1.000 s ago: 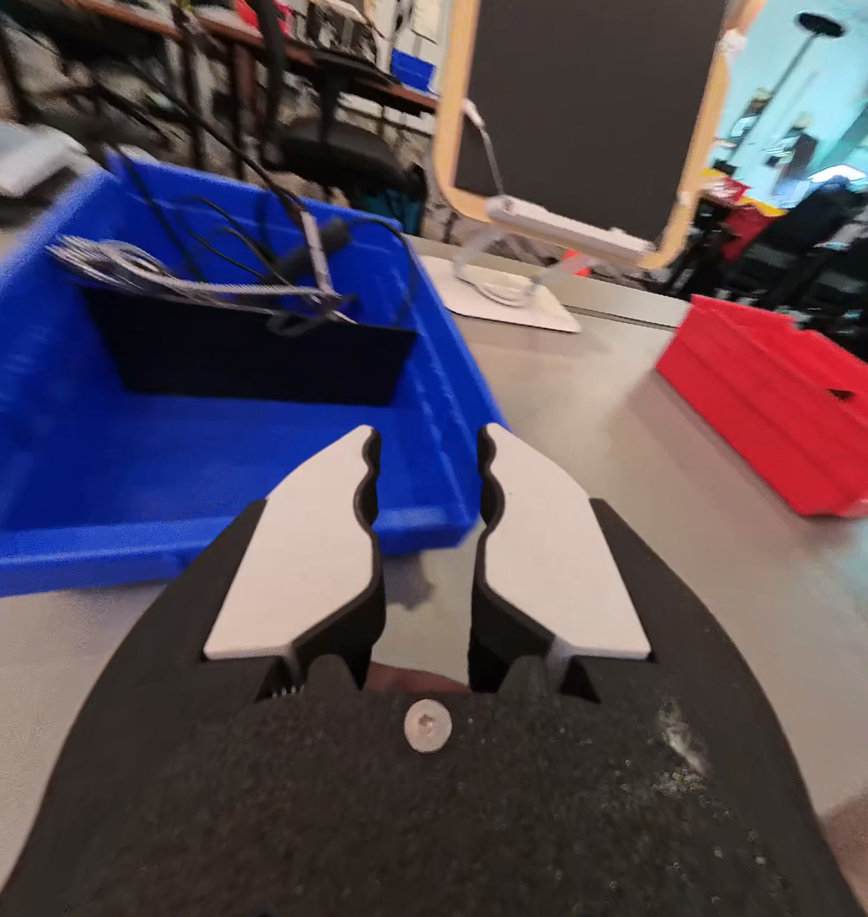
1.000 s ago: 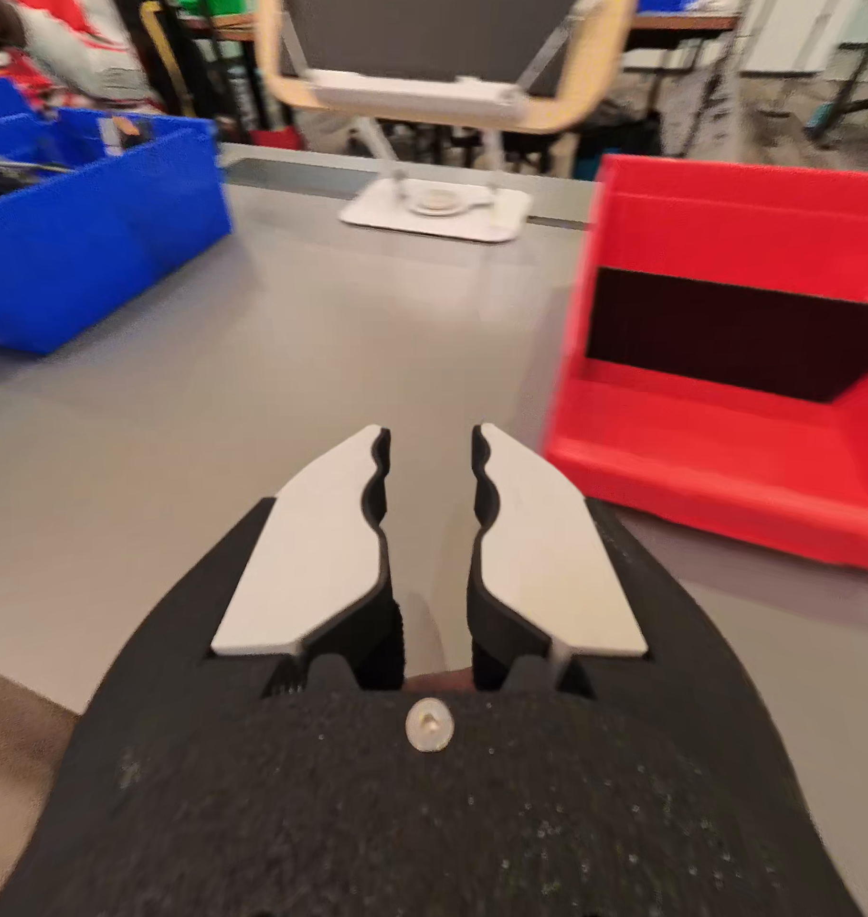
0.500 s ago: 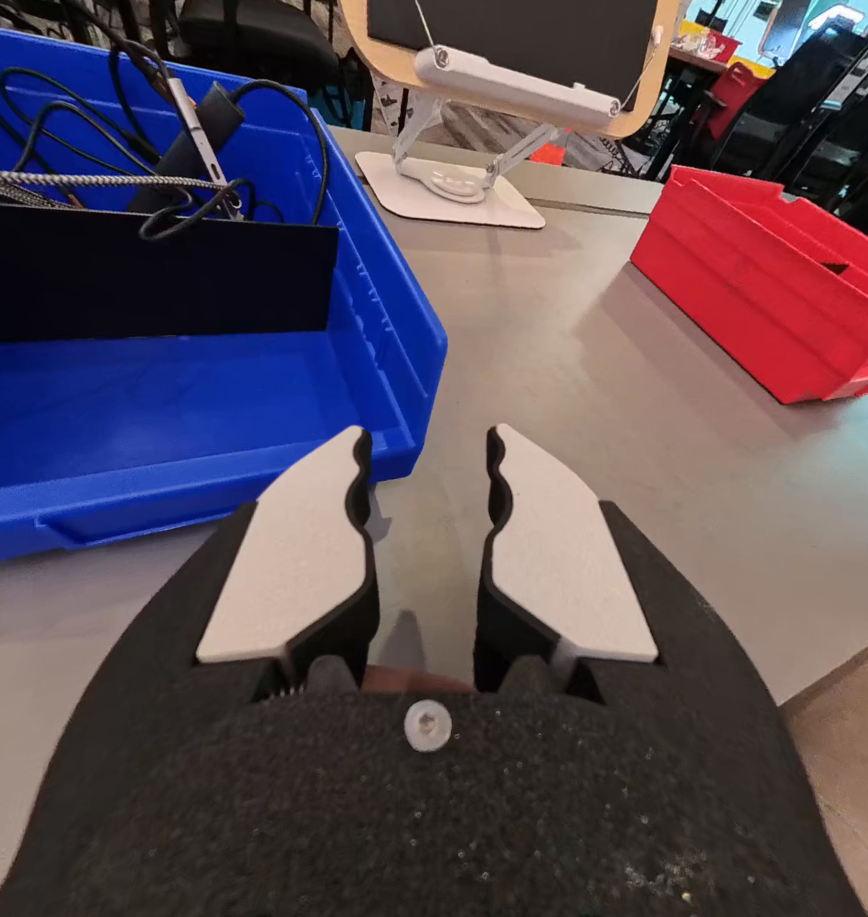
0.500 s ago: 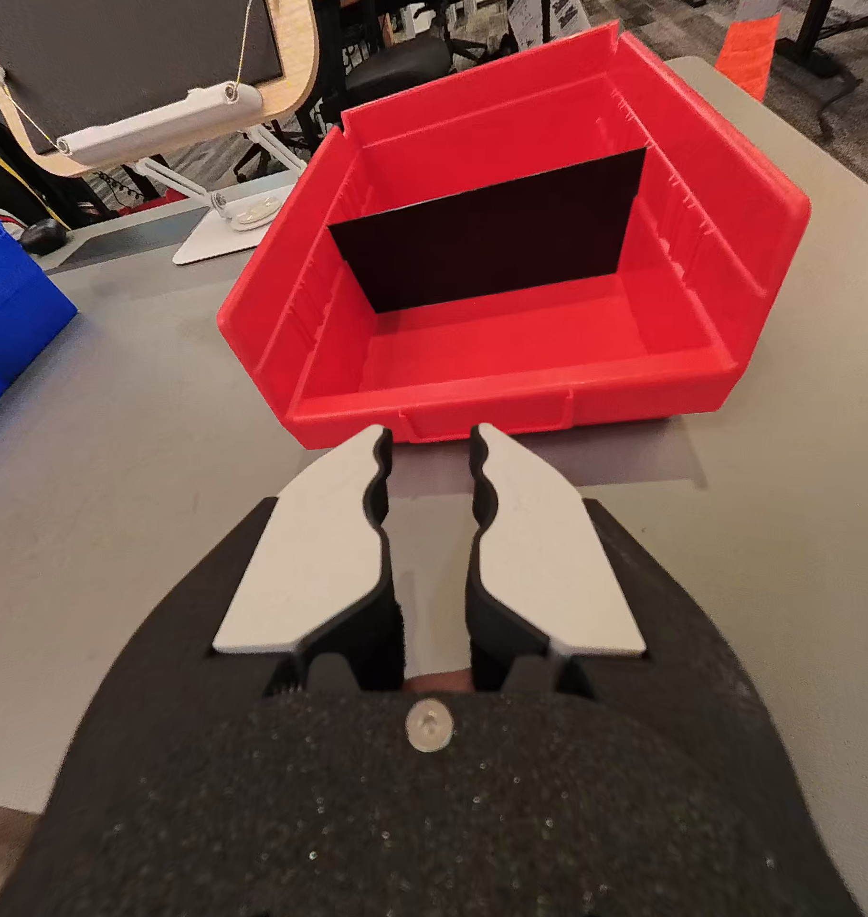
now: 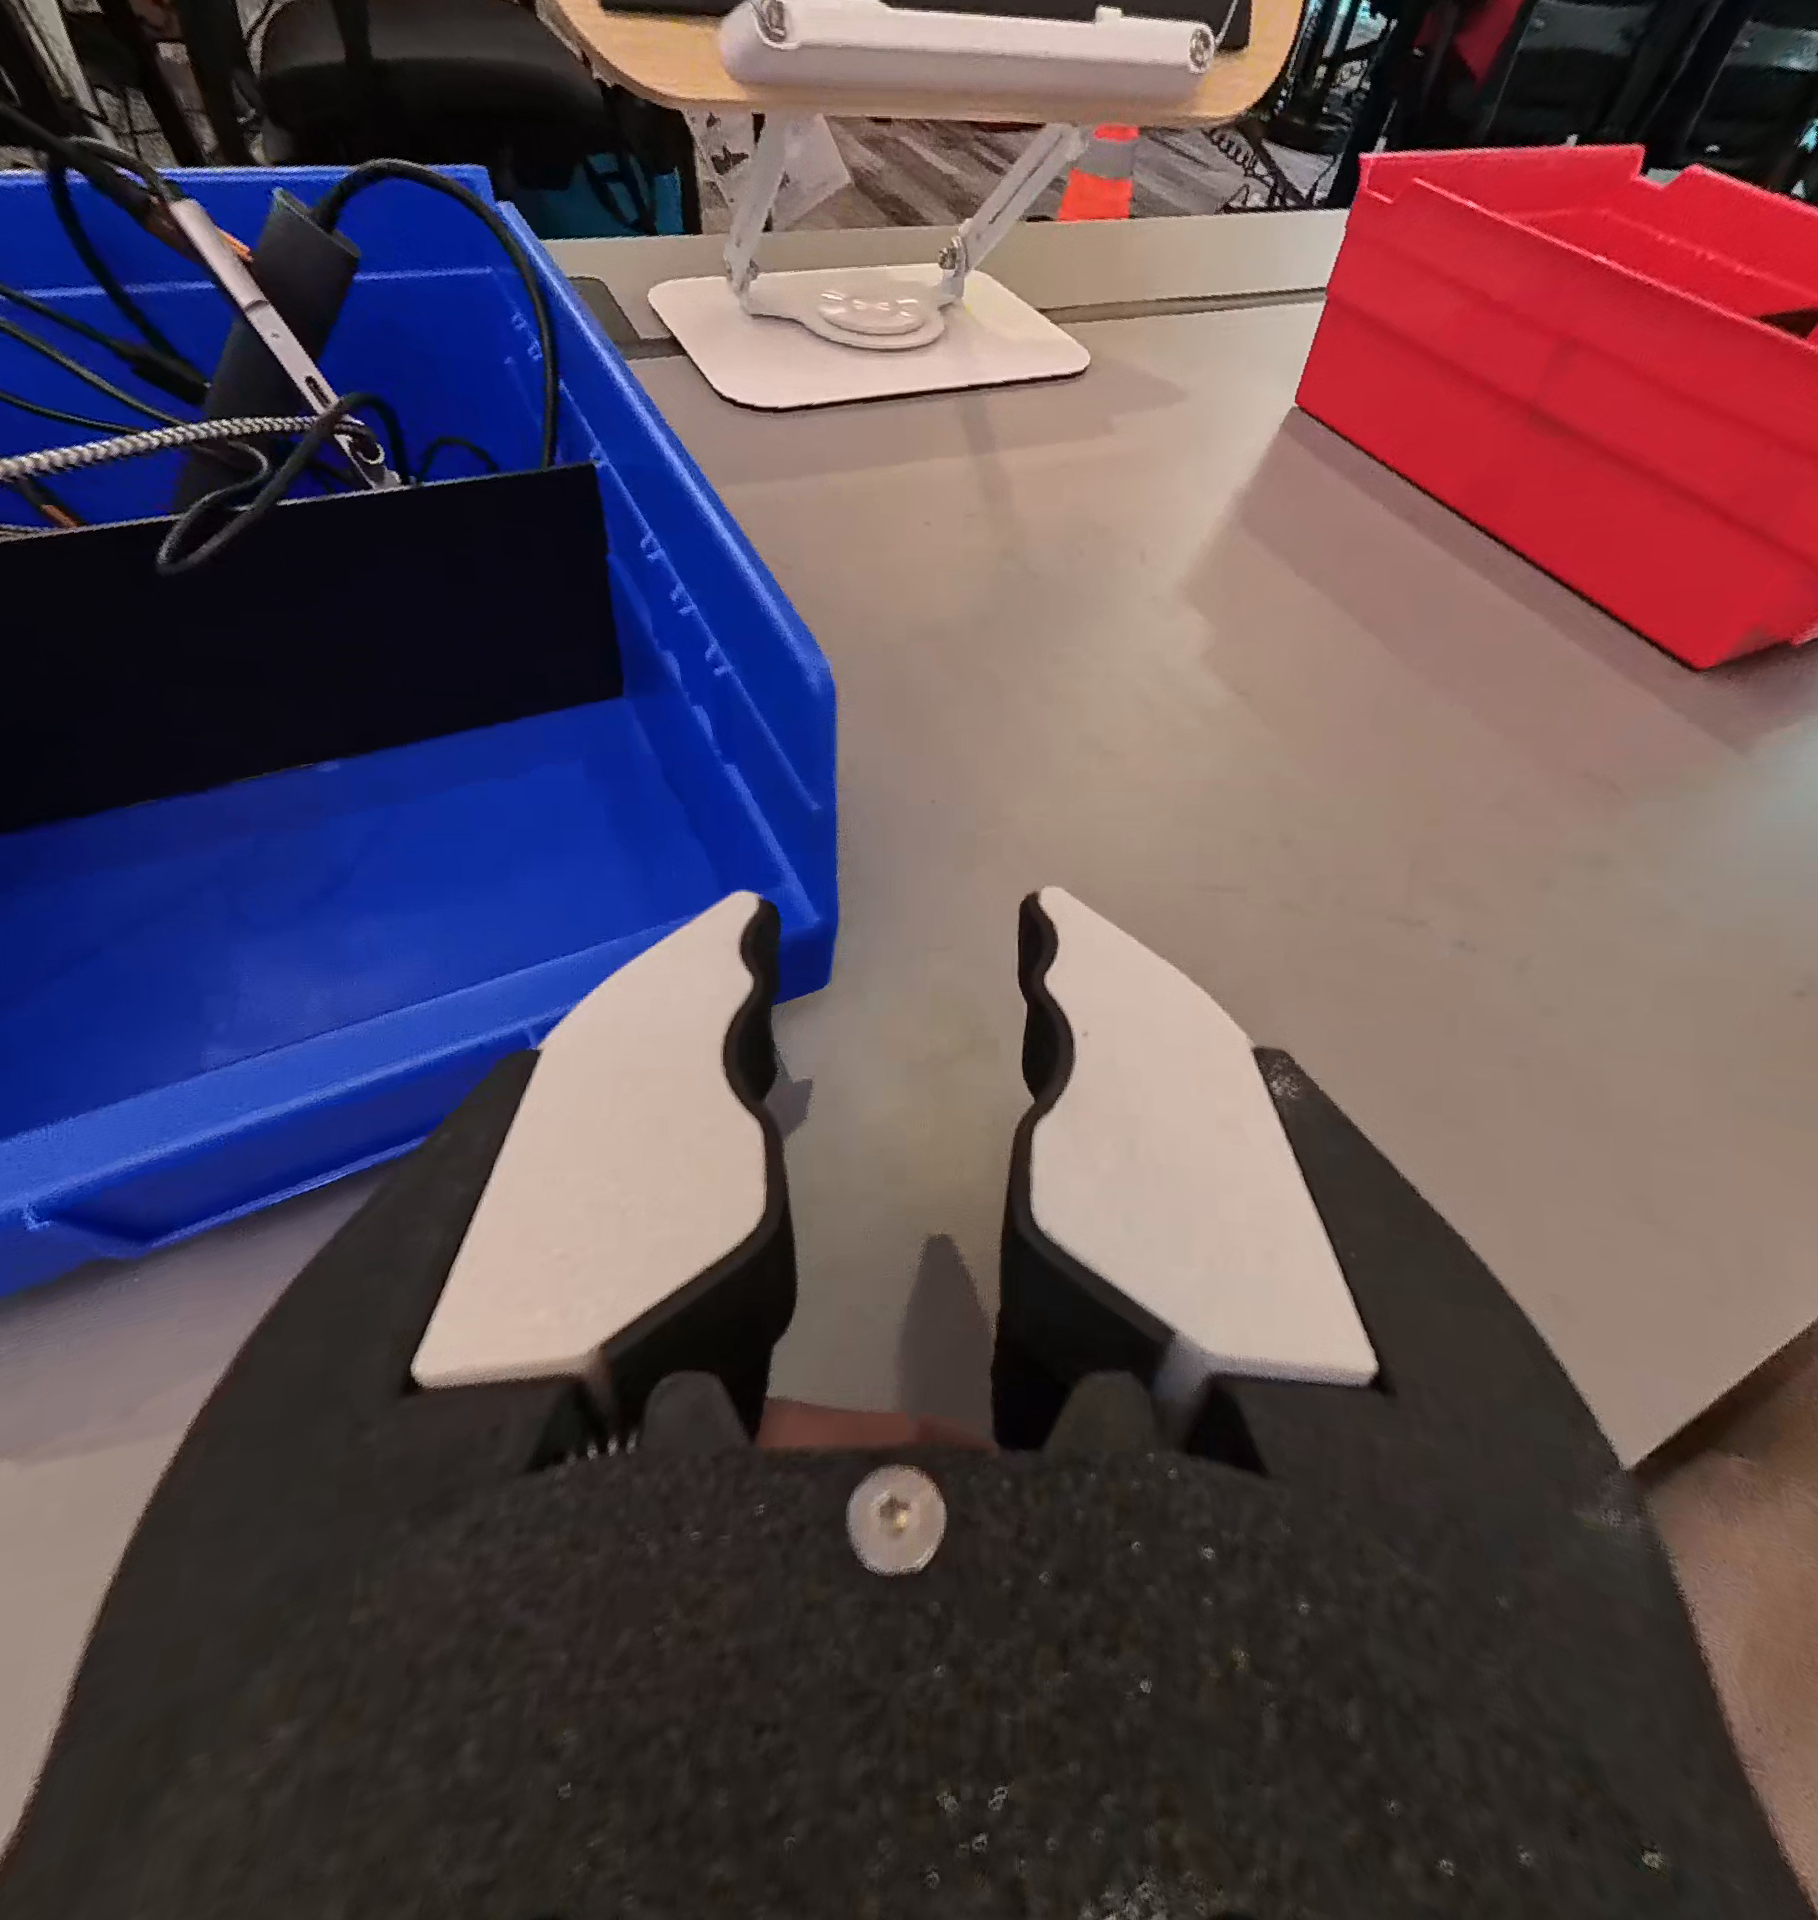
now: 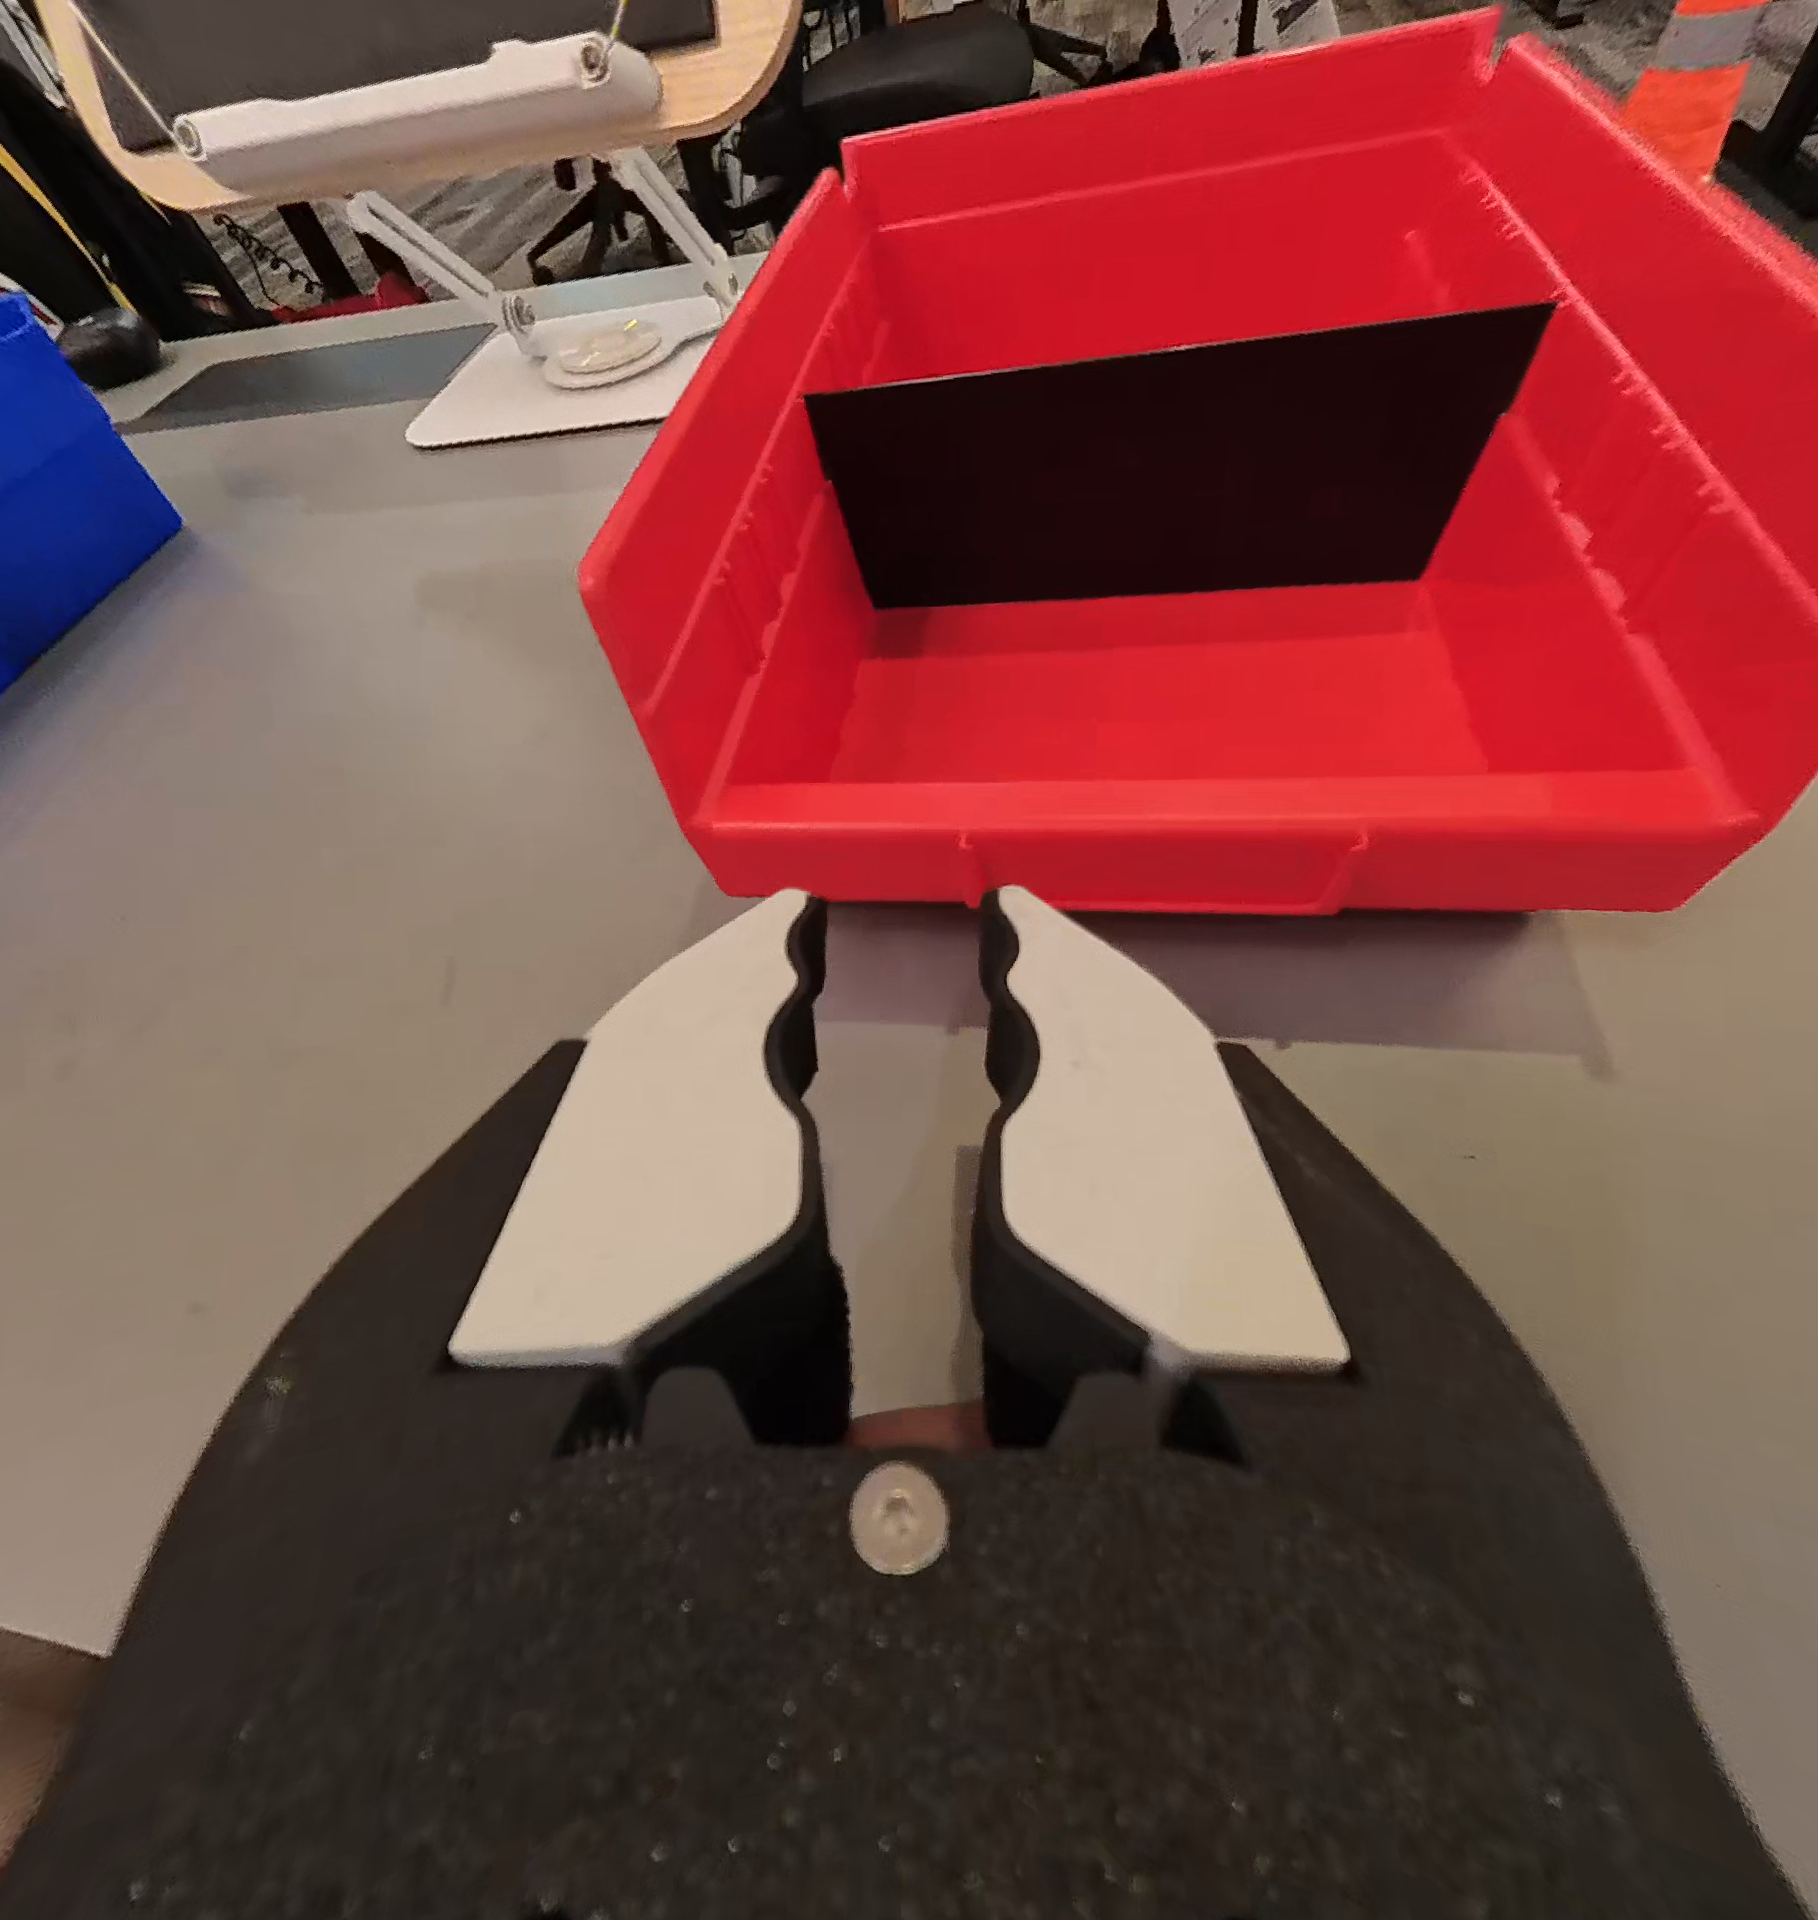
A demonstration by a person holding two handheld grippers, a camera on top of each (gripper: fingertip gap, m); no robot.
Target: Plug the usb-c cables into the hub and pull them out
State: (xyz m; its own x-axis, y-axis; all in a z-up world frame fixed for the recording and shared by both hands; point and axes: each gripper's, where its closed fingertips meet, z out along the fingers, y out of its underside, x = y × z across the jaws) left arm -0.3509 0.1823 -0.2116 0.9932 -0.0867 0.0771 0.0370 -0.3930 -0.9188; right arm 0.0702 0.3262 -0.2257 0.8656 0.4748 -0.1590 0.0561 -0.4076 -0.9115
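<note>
A dark grey hub [image 5: 287, 301] leans upright in the back part of the blue bin [image 5: 718, 665], among black cables [image 5: 531, 312] and a braided cable [image 5: 126, 452], behind a black divider [image 5: 281, 634]. My left gripper [image 5: 897, 914] is open and empty, low over the grey table [image 5: 1144, 727], just right of the blue bin's front corner. My right gripper [image 6: 903, 914] is open and empty, just short of the front wall of the red bin [image 6: 1196, 862]. The red bin's front compartment holds nothing; a black divider [image 6: 1175, 468] hides its back part.
A white stand [image 5: 874, 332] holding a wood-framed dark board [image 5: 936, 62] sits at the table's far edge, also in the right wrist view [image 6: 552, 384]. The red bin [image 5: 1611, 416] is at the right in the left wrist view. The table's near edge [image 5: 1715, 1382] is close. Chairs and desks stand beyond. Tip to tip, the grippers are about 45 cm apart.
The left view has swung right and settled, the blue bin now at the left. The right view has turned from the table's middle to face the red bin and moved closer to it.
</note>
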